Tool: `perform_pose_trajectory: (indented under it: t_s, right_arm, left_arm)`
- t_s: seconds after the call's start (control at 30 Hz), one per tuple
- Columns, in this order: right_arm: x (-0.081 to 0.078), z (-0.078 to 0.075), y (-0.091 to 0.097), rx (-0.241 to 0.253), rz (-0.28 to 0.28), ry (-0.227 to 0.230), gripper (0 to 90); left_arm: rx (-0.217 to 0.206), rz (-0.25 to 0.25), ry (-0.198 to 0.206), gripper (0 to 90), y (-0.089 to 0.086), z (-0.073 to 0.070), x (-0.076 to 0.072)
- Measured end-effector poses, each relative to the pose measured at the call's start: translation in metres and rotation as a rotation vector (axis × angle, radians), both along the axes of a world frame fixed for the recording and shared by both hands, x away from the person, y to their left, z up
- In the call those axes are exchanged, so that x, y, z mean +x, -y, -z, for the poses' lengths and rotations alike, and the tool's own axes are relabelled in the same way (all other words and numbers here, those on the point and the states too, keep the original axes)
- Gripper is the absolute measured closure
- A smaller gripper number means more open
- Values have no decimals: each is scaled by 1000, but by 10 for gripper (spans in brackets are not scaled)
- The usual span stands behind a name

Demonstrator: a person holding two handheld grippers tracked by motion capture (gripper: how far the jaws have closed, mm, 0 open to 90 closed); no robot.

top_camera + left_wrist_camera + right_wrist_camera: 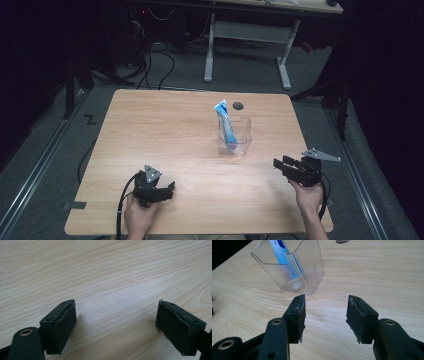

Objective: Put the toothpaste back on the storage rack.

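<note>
A clear ribbed plastic holder (pixel 239 137) (pixel 294 275) stands upright on the wooden table (pixel 165 135), right of centre. A blue and white tube (pixel 226 127) (pixel 287 262) stands inside it, cap down, its top sticking out above the rim. My right gripper (pixel 280 165) (pixel 325 315) is at the table's right side, a short way from the holder, open with nothing between its jaws. My left gripper (pixel 167 189) (pixel 116 325) is low at the front left, open over bare wood.
A round cable hole (pixel 238 105) is in the table behind the holder. Beyond the far edge stands a white desk frame (pixel 247 45) with cables on the dark floor. Metal rails run along both sides of the table.
</note>
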State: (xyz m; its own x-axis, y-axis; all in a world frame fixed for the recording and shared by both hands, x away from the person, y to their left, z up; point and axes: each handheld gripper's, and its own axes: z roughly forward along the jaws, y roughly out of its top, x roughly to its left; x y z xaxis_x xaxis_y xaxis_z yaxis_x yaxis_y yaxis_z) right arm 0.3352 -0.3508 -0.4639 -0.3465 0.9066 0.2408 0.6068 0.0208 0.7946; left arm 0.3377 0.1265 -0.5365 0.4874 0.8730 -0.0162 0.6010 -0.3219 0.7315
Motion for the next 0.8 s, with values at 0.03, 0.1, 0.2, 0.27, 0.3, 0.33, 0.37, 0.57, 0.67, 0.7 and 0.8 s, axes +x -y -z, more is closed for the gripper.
perform_pose_trajectory:
  t_s: [0.03, 0.1, 0.2, 0.27, 0.3, 0.33, 0.37, 0.57, 0.67, 0.7, 0.8]
  right_arm:
    - [0, 1, 0, 0, 3, -6, 496]
    - [-1, 3, 1, -3, 8, -6, 496]
    - [-1, 8, 1, -9, 12, -16, 496]
    - [-2, 10, 0, -19, 13, -20, 496]
    - [-2, 12, 1, -27, 12, -20, 496]
    - [-2, 14, 1, -32, 14, -26, 496]
    - [-3, 16, 1, -36, 18, -34, 496]
    - [-4, 25, 2, -49, 28, -54, 496]
    - [-3, 28, 1, -54, 31, -57, 496]
    - [-3, 29, 1, -64, 30, -60, 495]
    - [-2, 32, 0, -83, 31, -63, 486]
  left_arm:
    - [0, 0, 0, 171, 0, 0, 0]
    - [0, 0, 0, 171, 0, 0, 0]
    - [0, 0, 0, 171, 0, 0, 0]
    - [0, 0, 0, 171, 0, 0, 0]
    - [0, 0, 0, 171, 0, 0, 0]
    - [0, 0, 0, 171, 0, 0, 0]
    - [0, 0, 0, 171, 0, 0, 0]
    - [0, 0, 0, 171, 0, 0, 0]
    - [0, 0, 0, 171, 0, 0, 0]
    - [0, 0, 0, 171, 0, 0, 0]
    - [0, 0, 0, 171, 0, 0, 0]
